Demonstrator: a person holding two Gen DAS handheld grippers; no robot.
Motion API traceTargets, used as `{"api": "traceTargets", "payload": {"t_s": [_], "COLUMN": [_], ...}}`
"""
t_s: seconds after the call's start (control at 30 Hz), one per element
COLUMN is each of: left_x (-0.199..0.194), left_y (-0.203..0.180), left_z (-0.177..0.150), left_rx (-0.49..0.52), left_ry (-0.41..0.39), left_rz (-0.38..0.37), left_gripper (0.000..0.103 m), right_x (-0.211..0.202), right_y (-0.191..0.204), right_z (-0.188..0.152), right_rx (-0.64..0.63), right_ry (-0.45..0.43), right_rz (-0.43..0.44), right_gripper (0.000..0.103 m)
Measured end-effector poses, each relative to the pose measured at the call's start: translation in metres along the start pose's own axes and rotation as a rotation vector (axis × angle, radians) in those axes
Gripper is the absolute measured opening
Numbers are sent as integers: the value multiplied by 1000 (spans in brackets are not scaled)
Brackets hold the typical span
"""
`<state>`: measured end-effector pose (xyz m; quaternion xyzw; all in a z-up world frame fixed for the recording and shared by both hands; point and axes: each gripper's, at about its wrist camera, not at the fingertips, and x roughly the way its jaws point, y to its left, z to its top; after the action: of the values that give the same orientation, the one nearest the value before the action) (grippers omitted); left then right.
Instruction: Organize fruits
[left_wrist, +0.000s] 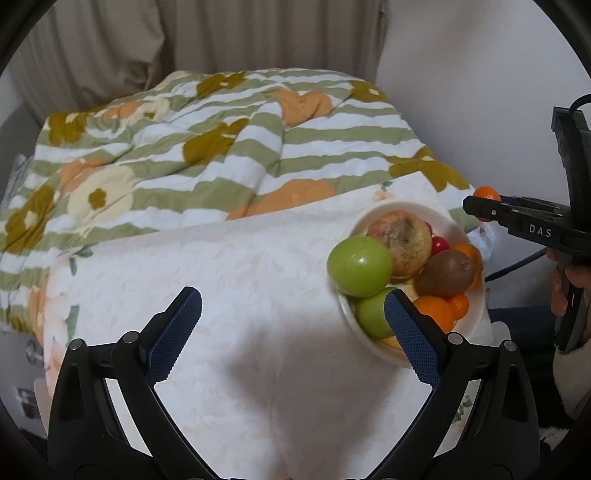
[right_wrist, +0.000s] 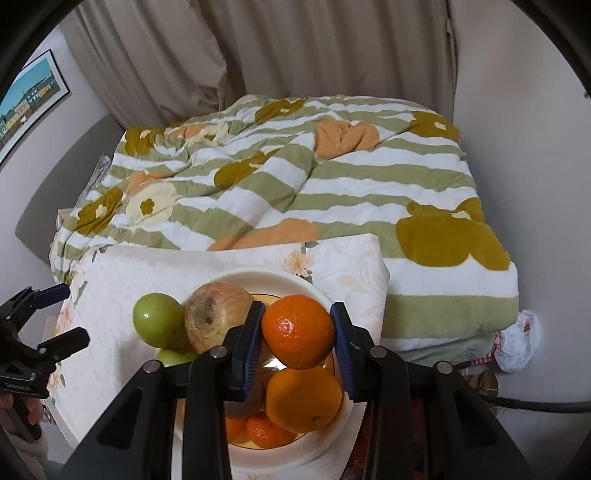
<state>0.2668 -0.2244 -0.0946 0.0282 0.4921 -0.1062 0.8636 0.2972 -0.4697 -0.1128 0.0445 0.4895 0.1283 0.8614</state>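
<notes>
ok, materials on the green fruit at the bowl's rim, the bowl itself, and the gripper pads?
Green fruit: likely plastic, glossy; even colour, hard highlight, faint seam-like line. Could be real, but it looks moulded.
Bowl: cream, matte outside, smooth thick rim; plastic or glazed ceramic, can't tell which.
Right gripper pads: blue, ribbed, rubbery-looking, clamped on a mandarin.
</notes>
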Motion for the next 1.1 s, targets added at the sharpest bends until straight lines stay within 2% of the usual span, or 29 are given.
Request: {"api": "traceTargets", "payload": {"t_s": [0.47, 0.5, 0.53, 0.57, 0.6, 0.63, 0.77, 0.83, 1.1], "left_x": [9, 9, 9, 9, 9, 8, -1, -7, -45], "left_y": [8, 8, 9, 9, 9, 9, 10, 11, 23], "left_z": [-30, -31, -33, -34, -35, -36, -40, -42, -48], "left_rx": [-95, -101, -108, -111, -111, -111, -106, -107, -88], "left_ry": [50, 53, 57, 59, 61, 62, 56, 47, -19], "left_rz": [66, 64, 62, 62, 62, 63, 64, 61, 46], "left_gripper": [103, 103, 103, 103, 103, 103, 103, 103, 103], "right_x": [35, 35, 35, 33, 31, 28, 18, 11, -38], "right_y": [-11, -12, -11, -12, -13, -13, -14, -12, 20], "right_z": [-8, -9, -9, -9, -10, -11, -12, -12, -17], "right_rx": [-81, -83, -82, -79, -75, -72, -56, -54, -73], "right_ry": [53, 56, 54, 48, 39, 31, -2, -22, -113], "right_rz": [49, 53, 60, 67, 73, 74, 53, 31, -37], "right_gripper": [33, 37, 50, 57, 71, 80, 92, 102, 102]}}
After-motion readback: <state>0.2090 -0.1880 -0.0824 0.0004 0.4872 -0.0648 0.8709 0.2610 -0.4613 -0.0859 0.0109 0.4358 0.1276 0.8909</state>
